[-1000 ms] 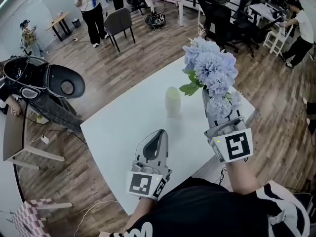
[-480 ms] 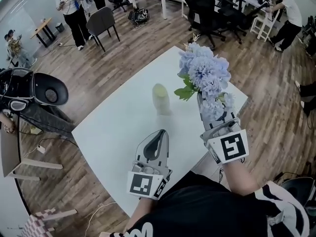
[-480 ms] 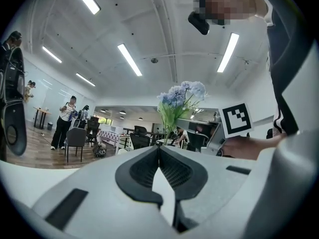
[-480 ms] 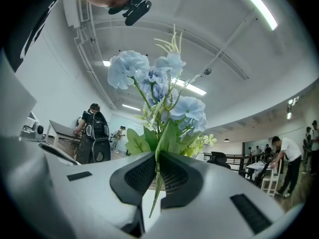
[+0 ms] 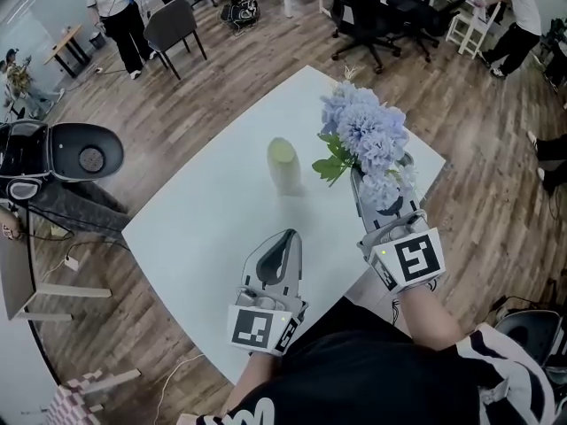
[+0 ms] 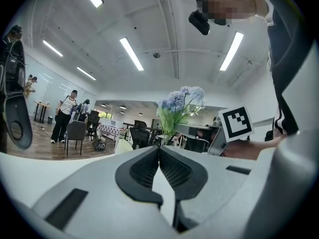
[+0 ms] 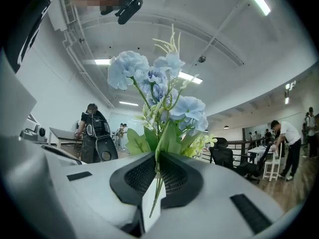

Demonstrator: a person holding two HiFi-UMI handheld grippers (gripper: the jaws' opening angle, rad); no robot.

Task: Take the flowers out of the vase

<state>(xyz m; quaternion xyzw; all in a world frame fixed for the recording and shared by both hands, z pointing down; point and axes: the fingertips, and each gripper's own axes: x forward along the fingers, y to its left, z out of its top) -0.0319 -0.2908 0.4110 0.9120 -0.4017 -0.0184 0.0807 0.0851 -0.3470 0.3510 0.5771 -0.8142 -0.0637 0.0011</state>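
The right gripper (image 5: 381,177) was clamped on the thin green stems (image 7: 158,185) of the blue hydrangea bouquet (image 5: 365,131), its jaws drawn in tight around them. The blooms stood upright above the jaws, clear of the pale green vase (image 5: 283,165). The vase stood alone and upright on the white surface (image 5: 204,228), beside the bouquet on its left and not touching it.

Over the last second the bouquet had already been out of the vase; what changed was its height. The right gripper had sunk with the flowers, which looked a little smaller and lower from the head view than a second earlier. The left gripper (image 5: 280,244) had also dropped slightly. Its jaws were together at the tips with nothing between them, and it pointed across the surface toward the vase.

The removal itself therefore seemed done. The lowering suggested the flowers were being brought down to be laid on the surface, probably on the bare stretch right of the vase. The slim stems could still pivot in the grip as the heavy heads tipped over.
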